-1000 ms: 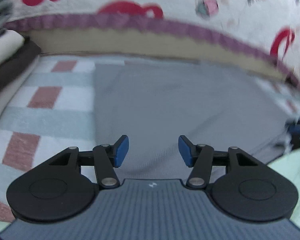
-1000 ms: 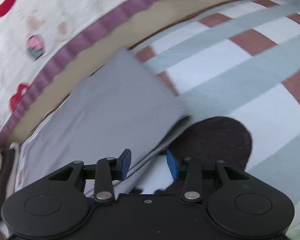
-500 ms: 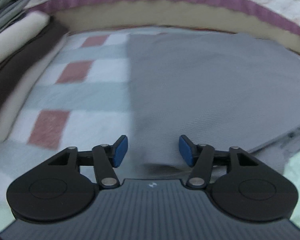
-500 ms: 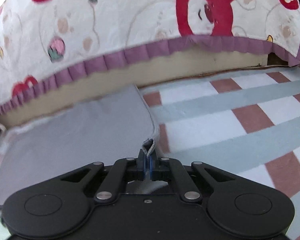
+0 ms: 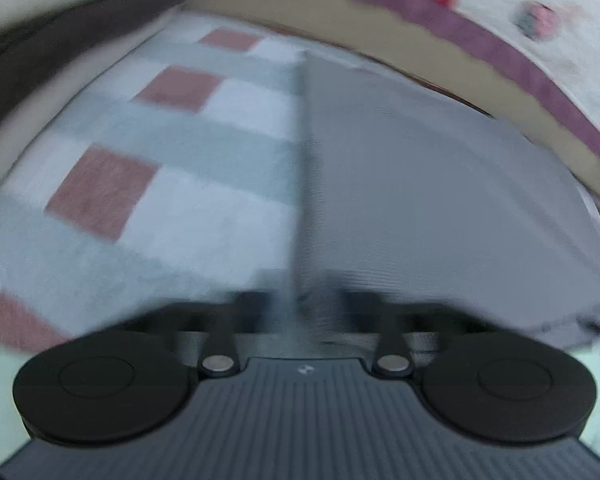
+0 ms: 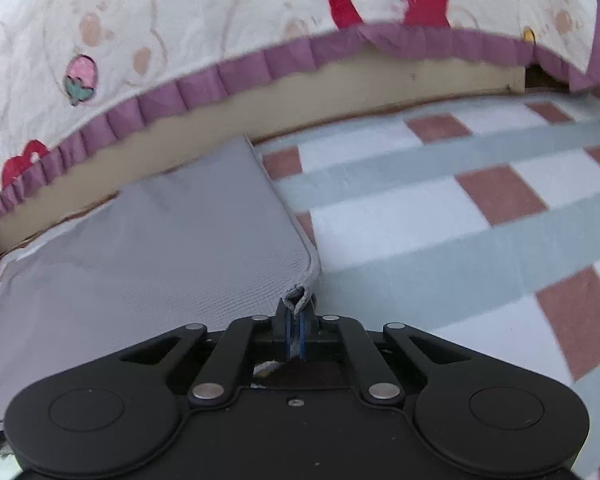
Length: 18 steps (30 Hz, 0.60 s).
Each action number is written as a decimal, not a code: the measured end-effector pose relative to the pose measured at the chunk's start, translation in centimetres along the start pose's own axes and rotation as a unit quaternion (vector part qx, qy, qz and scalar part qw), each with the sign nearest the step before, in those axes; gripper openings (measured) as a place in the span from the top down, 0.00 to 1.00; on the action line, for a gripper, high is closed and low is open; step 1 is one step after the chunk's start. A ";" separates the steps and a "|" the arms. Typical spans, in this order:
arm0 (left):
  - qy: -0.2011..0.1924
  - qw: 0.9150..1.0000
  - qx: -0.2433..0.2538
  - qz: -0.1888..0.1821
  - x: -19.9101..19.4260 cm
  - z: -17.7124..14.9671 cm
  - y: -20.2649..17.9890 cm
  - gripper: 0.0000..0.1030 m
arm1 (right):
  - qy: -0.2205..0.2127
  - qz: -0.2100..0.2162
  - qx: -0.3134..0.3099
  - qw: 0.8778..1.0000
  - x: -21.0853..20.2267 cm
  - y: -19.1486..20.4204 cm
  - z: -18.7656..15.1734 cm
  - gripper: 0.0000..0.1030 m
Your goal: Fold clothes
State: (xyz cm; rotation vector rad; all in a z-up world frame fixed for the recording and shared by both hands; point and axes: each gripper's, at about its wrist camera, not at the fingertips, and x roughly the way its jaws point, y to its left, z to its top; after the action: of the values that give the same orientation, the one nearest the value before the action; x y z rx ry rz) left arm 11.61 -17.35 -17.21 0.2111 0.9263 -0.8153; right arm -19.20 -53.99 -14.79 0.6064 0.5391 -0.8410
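The right tongs are clamped tight on a puckered corner of the grey garment, the blue pads pressed together with a fold of cloth pinched between them at lower centre of the right wrist view. From there the garment spreads flat toward the left and upper left, its rounded near edge lying on the checked bed cover.

The left tongs are badly blurred; their jaws are drawn in together at the garment's straight left edge, though whether cloth is actually caught between them cannot be made out. Both tongs tilt downward toward the bed.

The cover is white, pale blue-grey and dusty red squares. Behind it runs a beige mattress side, overhung by a white quilt with red prints, a strawberry and a purple frill. A dark and cream stack of folded cloth sits at upper left of the left wrist view.
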 end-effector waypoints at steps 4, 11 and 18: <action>-0.001 0.989 0.094 0.112 -0.4 -0.1 -0.6 1.00 | 0.009 -0.015 -0.082 0.997 0.1 0.6 -0.3 0.97; -0.068 0.996 0.046 0.038 -3.2 0.6 -1.1 0.89 | 0.046 0.004 0.092 0.995 0.7 -2.1 -0.9 0.63; -0.065 0.989 0.115 -0.060 -2.3 0.2 -9.8 0.71 | 0.093 0.108 0.248 0.958 2.5 -2.8 -2.4 0.54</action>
State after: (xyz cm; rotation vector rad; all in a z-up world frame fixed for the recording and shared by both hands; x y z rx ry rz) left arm 4.08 -22.98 -13.58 0.3010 0.7261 -1.0365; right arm -20.51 -55.08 -18.85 1.1938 0.4197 -0.7158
